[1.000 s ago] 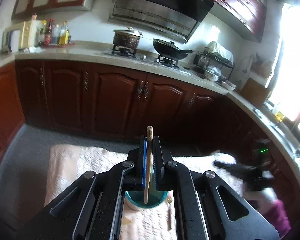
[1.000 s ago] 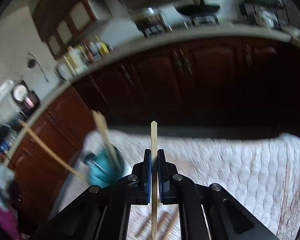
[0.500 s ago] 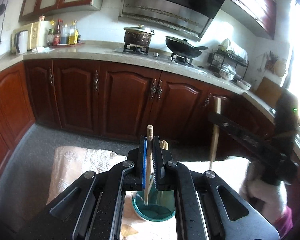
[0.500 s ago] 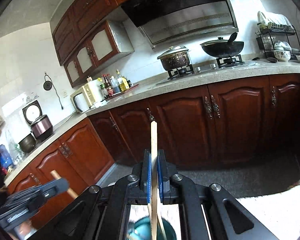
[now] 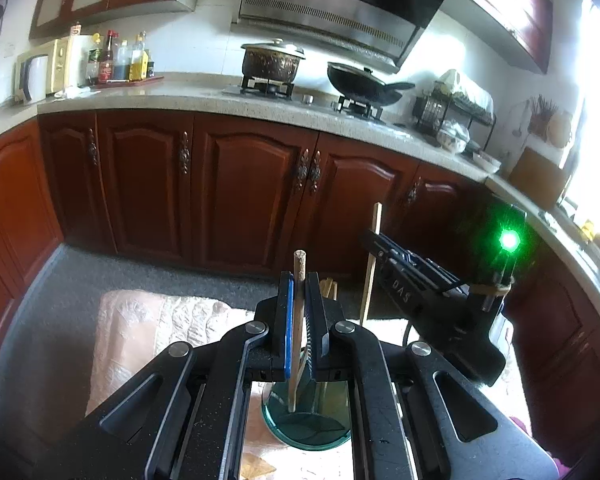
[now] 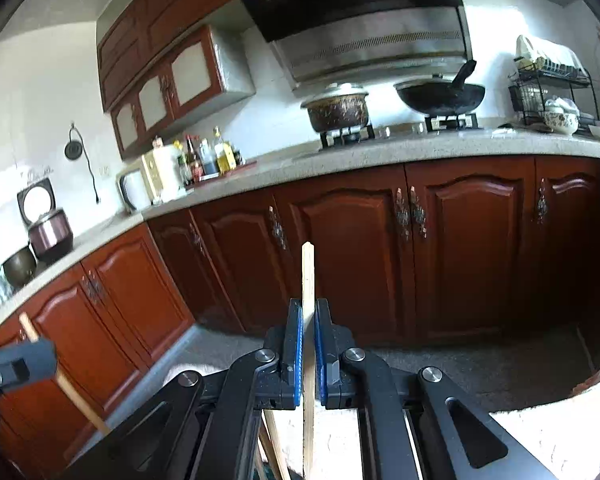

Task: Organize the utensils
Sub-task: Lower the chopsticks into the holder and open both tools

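My left gripper [image 5: 299, 280] is shut on a brown wooden chopstick [image 5: 300, 260] that stands nearly upright. Its lower end reaches into a teal cup [image 5: 306, 434] on the quilted cloth [image 5: 140, 328]. Tips of other chopsticks [image 5: 329, 285] stick out of the cup behind my fingers. To the right, my right gripper [image 5: 376, 240] holds a pale chopstick [image 5: 369, 280] upright beside the cup. In the right wrist view the right gripper [image 6: 308, 308] is shut on that pale chopstick [image 6: 308, 272]. The left gripper [image 6: 20, 364] and its chopstick [image 6: 76, 396] show at the left edge.
Dark red cabinets [image 5: 252, 188] and a stone counter [image 5: 172, 100] curve around behind the table. A pot [image 5: 273, 60] and a wok [image 5: 364, 82] sit on the stove, with a dish rack [image 5: 456, 108] to the right. Grey floor [image 5: 76, 280] lies beyond the cloth.
The right gripper has swung in from the right with its chopstick and now stands upright close beside the cup. The left gripper has sunk a little over the cup.
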The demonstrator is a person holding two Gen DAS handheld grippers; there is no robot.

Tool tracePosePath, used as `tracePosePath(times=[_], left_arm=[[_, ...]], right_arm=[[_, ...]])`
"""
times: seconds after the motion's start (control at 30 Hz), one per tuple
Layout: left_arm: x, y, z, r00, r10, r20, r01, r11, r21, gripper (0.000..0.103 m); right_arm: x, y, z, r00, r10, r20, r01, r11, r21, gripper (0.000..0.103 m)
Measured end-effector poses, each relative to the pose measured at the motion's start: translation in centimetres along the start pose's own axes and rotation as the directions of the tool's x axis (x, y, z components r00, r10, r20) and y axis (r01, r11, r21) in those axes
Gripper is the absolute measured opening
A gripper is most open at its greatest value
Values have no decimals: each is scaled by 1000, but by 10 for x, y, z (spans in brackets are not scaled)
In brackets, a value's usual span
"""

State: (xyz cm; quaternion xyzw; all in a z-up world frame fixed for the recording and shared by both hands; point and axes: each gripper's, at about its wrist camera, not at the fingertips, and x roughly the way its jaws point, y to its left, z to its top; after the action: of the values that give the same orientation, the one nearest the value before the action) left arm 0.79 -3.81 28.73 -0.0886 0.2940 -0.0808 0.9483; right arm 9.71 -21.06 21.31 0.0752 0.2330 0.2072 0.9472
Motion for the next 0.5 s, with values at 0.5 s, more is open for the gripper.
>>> tracePosePath(times=[0.5], left_arm=[[42,-3,-45,992,33,-120,-34,999,-3,4]], right_arm=[[-20,-21,-47,966,87,-245,-81,996,33,6]])
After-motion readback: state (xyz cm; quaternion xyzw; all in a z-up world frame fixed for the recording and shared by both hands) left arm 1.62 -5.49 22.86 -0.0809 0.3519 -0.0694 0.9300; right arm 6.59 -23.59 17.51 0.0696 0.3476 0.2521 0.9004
